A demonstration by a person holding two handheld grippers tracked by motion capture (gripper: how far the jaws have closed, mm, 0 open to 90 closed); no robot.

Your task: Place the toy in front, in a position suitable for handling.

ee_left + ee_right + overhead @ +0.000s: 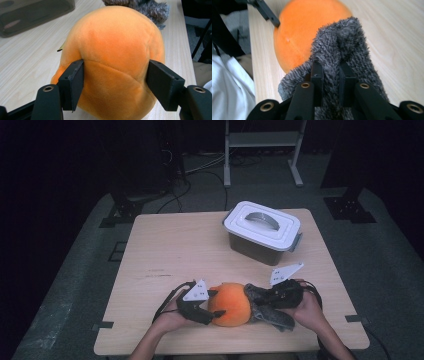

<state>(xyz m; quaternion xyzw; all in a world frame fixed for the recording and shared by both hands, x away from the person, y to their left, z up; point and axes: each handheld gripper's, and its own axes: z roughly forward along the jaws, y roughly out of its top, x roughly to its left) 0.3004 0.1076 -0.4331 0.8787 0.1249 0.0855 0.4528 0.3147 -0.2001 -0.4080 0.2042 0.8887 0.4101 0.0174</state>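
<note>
wooden table (165, 250), left gripper (115, 82) clamping orange plush (115, 50), right gripper (331, 82) pinching grey fuzzy cloth (344, 50)

The orange plush ball (230, 304) was positioned near the front edge of the table (165, 255), its round, seamed body resting on the surface. The grey fuzzy fabric piece (267, 312) was located touching its right side, lying flat.

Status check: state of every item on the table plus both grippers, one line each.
Orange plush toy: lying on the table, squeezed between the left gripper's jaws.
Grey fuzzy cloth: bunched against the toy, pinched by the right gripper.
Lidded box: lid on, handle folded flat, standing apart from the toy.
Left gripper: closed on the toy's sides.
Right gripper: shut on the cloth.
</note>
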